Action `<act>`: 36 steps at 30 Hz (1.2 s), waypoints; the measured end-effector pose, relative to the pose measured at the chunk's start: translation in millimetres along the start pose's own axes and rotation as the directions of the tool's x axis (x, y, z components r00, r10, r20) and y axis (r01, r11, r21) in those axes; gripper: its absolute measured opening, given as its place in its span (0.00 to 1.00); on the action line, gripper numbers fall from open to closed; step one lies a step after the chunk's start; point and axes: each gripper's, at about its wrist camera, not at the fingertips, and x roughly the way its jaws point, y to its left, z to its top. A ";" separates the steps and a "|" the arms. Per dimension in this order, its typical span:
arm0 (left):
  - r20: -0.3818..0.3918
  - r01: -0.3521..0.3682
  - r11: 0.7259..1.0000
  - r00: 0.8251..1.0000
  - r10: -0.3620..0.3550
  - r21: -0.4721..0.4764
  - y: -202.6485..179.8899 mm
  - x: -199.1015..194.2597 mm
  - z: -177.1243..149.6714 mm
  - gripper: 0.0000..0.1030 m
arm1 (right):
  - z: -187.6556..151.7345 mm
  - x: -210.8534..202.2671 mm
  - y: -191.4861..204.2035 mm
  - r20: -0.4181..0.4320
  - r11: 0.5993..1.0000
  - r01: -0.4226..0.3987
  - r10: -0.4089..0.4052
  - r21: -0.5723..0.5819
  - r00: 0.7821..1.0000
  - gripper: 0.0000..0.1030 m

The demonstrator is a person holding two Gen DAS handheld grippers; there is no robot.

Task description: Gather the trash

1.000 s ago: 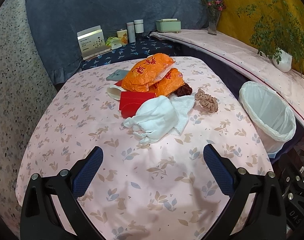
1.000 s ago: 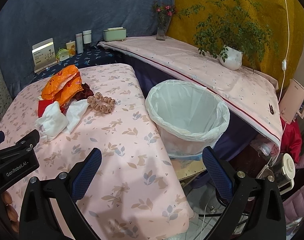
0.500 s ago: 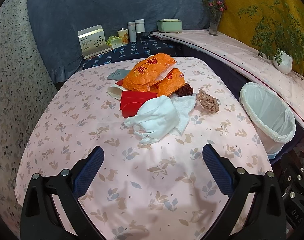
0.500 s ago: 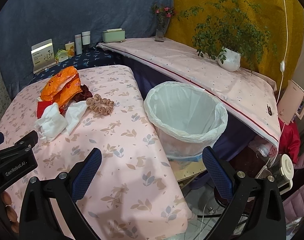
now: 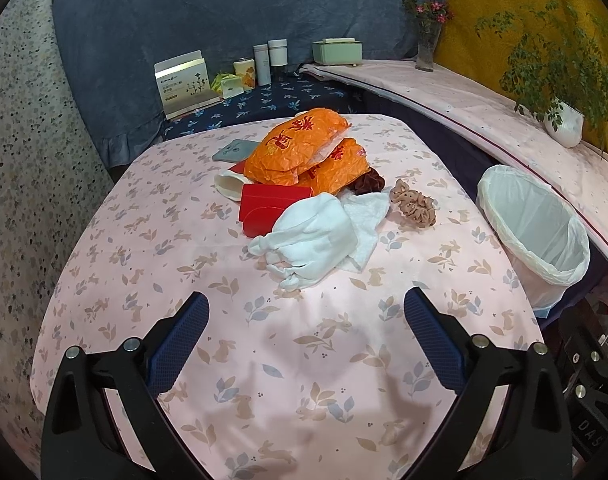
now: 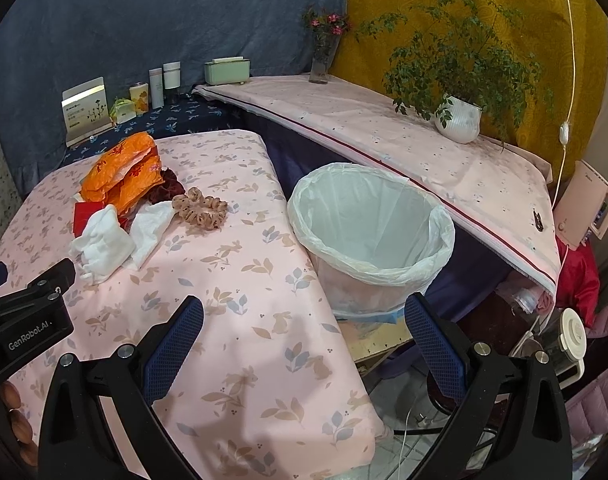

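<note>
Left claw [image 5: 306, 328] gaping wide, holding nothing | right claw [image 6: 304, 326] likewise | trash pile [image 5: 304, 184] sitting untouched at 12 o'clock on desk [image 5: 151, 240] | bin [image 6: 370, 236] at 3 o'clock looking empty | collecting not yet starting, everything left

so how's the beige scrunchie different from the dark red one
The beige scrunchie lies in the open on the tablecloth, fully visible; the dark red scrunchie is tucked against the orange bags, partly hidden. The beige one looks larger and is dotted; the red looks plain. Both are ruffled fabric.
</note>
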 end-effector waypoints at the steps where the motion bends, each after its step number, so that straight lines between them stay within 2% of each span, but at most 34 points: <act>1: 0.000 0.001 1.000 1.000 -0.001 -0.003 0.1 -0.1 -0.1 0.91 | -0.2 -0.1 -0.2 0.000 1.000 -0.002 0.002 0.002 1.000 0.93; 36: 0.005 0.014 1.000 1.000 -0.014 0.004 -6.6 -1.2 -2.2 0.89 | -4.2 5.3 -7.2 -0.013 0.999 0.015 -0.014 0.030 1.000 0.93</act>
